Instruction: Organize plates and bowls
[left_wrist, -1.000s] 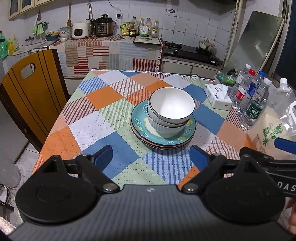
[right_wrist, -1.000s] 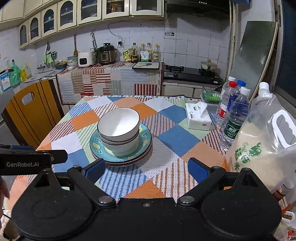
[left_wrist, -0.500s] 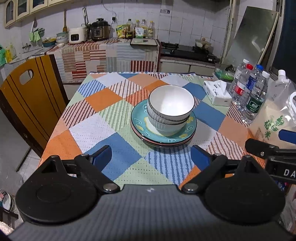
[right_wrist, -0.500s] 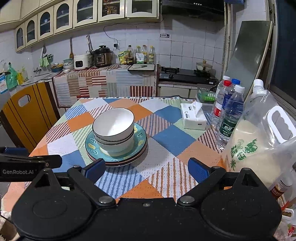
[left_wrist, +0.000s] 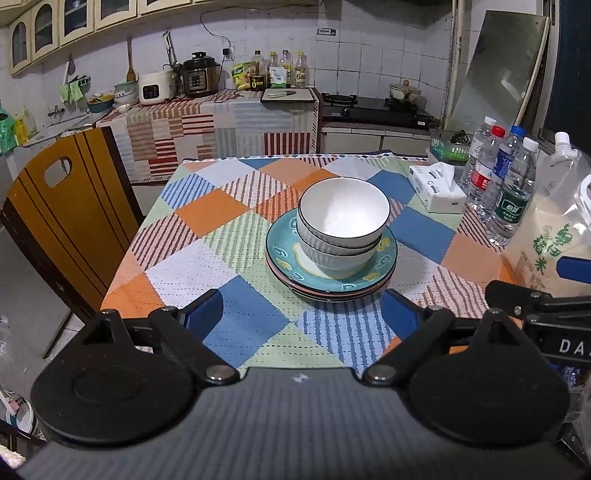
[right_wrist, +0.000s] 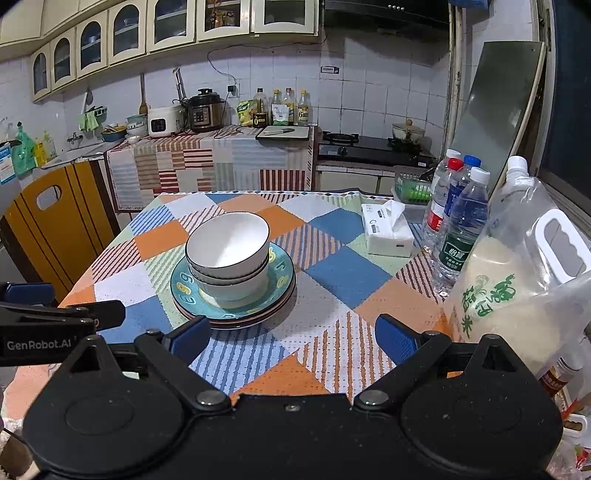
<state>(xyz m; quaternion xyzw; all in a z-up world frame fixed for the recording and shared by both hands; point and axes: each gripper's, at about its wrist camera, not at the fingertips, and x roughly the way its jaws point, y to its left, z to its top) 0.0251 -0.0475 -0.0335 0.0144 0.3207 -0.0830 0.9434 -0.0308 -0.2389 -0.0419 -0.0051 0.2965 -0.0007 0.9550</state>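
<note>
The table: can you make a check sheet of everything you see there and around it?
Surface: table under a checked cloth.
Job's things: two white bowls nested on a stack of plates, teal one on top.
Clutter: tissue box, four water bottles, rice bag, green basket.
Tongs: left tongs open, empty; right tongs open, empty; both short of the stack.
Cables: wall cord above the cookers.
Surroundings: chair, counter, stove.
</note>
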